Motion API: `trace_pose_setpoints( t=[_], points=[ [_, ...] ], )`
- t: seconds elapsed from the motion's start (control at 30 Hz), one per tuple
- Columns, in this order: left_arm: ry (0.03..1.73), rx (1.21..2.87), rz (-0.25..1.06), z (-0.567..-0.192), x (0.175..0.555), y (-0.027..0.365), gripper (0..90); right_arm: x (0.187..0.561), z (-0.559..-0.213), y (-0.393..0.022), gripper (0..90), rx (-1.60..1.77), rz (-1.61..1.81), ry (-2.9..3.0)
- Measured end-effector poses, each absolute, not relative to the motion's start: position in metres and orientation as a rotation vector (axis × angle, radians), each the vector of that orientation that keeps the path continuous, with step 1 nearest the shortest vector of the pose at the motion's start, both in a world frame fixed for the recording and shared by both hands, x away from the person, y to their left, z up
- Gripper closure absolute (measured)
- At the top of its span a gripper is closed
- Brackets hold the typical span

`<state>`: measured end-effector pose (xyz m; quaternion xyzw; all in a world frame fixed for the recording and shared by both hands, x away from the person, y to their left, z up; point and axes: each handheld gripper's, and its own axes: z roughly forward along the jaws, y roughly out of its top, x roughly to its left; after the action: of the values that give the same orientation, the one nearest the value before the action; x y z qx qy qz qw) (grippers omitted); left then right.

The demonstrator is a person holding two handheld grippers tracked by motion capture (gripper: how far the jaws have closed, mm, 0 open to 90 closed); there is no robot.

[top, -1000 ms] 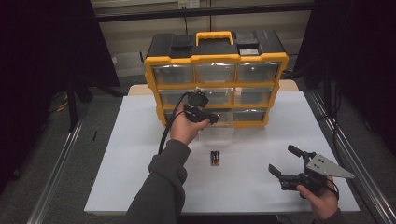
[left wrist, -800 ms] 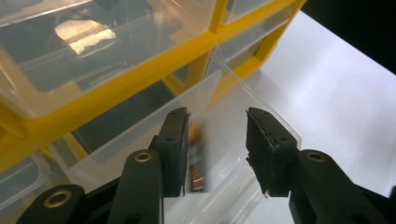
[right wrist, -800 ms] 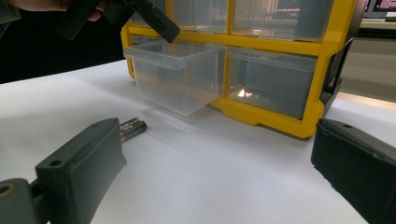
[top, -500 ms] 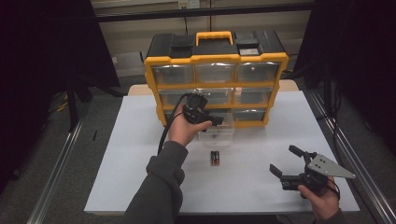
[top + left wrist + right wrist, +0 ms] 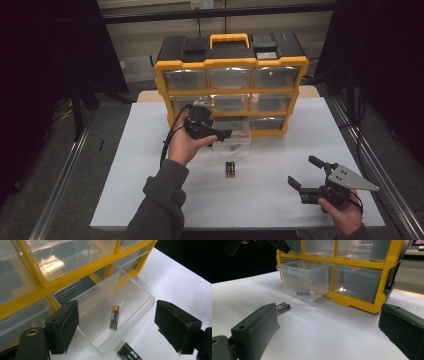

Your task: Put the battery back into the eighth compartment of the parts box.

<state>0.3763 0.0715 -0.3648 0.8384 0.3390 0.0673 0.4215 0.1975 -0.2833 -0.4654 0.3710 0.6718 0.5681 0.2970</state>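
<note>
A yellow and black drawer organizer (image 5: 231, 65) stands at the back of the white table. Its clear bottom-middle drawer (image 5: 239, 141) is pulled out, and one battery (image 5: 114, 317) lies loose on the drawer's floor (image 5: 140, 297). My left gripper (image 5: 220, 135) hovers just above the drawer; its jaws have just been opening and nothing is between the pads (image 5: 65, 326). Two more batteries (image 5: 230, 169) lie side by side on the table in front of the drawer. My right gripper (image 5: 302, 171) is open at the front right, low over the table, pointing toward the drawer (image 5: 307, 277).
The other drawers of the organizer (image 5: 359, 282) are pushed in. The white table top (image 5: 280, 210) is bordered by metal rails at its left and right. A cable loops down from the left gripper (image 5: 279, 245).
The left gripper has drawn back a little from over the drawer toward the person, and its jaws have spread apart. The right gripper has kept still.
</note>
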Motion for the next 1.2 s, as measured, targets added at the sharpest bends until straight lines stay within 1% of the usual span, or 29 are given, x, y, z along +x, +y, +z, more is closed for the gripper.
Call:
trace_pose_setpoints(
  t=[0.07, 0.1, 0.17, 0.4, 0.57, 0.8, 1.2],
  points=[
    [0.861, 2.084, 0.175, -0.366, 0.374, 0.073, 19.5, 0.198, -0.465, -0.283, 1.9, 0.982, 1.509, 1.783],
    [0.855, 2.101, 0.176, -0.366, 0.373, 0.076, 19.5, 0.198, -0.465, -0.283, 1.9, 0.982, 1.509, 1.783],
    [0.875, 2.053, 0.17, -0.368, 0.369, 0.077, 19.3, 0.198, -0.465, -0.283, 1.9, 0.982, 1.508, 1.784],
    [0.869, 2.039, 0.165, -0.374, 0.363, 0.085, 18.3, 0.197, -0.465, -0.283, 1.9, 0.985, 1.509, 1.784],
    [0.868, 2.054, 0.178, -0.379, 0.358, 0.092, 18.0, 0.197, -0.465, -0.283, 1.9, 0.978, 1.509, 1.788],
    [0.884, 2.05, 0.159, -0.391, 0.354, 0.102, 17.1, 0.197, -0.465, -0.283, 1.9, 0.98, 1.51, 1.789],
    [0.904, 2.056, 0.16, -0.408, 0.342, 0.103, 16.4, 0.197, -0.465, -0.282, 1.9, 0.975, 1.507, 1.786]
  ],
)
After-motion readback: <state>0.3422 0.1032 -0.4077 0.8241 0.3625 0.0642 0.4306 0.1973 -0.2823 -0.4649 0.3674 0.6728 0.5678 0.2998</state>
